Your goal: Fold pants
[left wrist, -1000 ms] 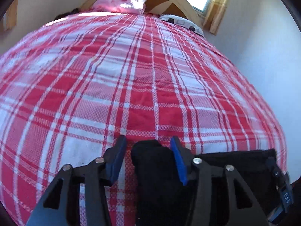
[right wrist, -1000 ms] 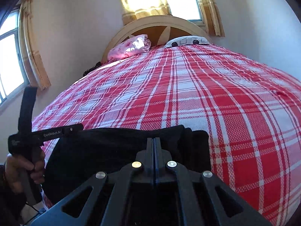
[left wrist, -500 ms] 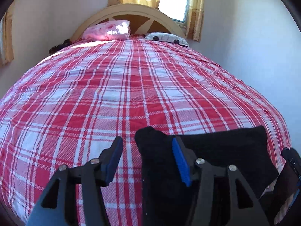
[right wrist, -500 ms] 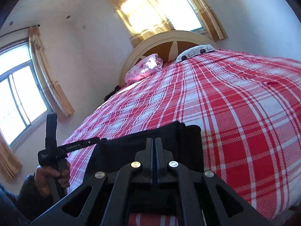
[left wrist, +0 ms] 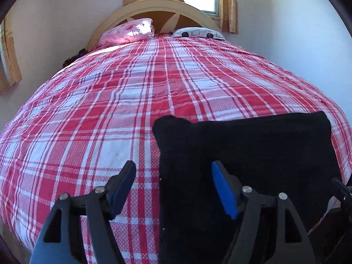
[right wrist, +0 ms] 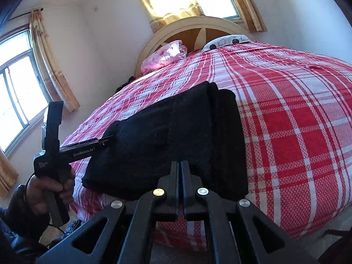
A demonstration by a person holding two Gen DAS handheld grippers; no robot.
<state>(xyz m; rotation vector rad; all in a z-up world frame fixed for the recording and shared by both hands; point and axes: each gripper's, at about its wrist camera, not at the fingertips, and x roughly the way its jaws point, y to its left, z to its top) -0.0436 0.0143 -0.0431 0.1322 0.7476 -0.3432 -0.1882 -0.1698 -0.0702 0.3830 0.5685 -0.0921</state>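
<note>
Black pants, folded into a thick rectangle, lie near the foot edge of a bed with a red and white plaid cover. My left gripper hangs over their left edge, its jaws opening. One blue pad is above the plaid and the other above the cloth, neither pressing on it. In the right wrist view the pants lie just ahead of my right gripper, which is shut with nothing visible between its fingers. The left gripper shows there at the pants' left end, held by a hand.
A pink pillow and a white dotted pillow rest against the curved headboard. Plaid cover stretches beyond the pants. Curtained windows and a wall stand to the left, and the floor lies past the foot edge.
The left gripper's jaws have spread wider and drawn back from the pants' corner. The right gripper has pulled back and tilted, so the folded pants now lie ahead of its tips.
</note>
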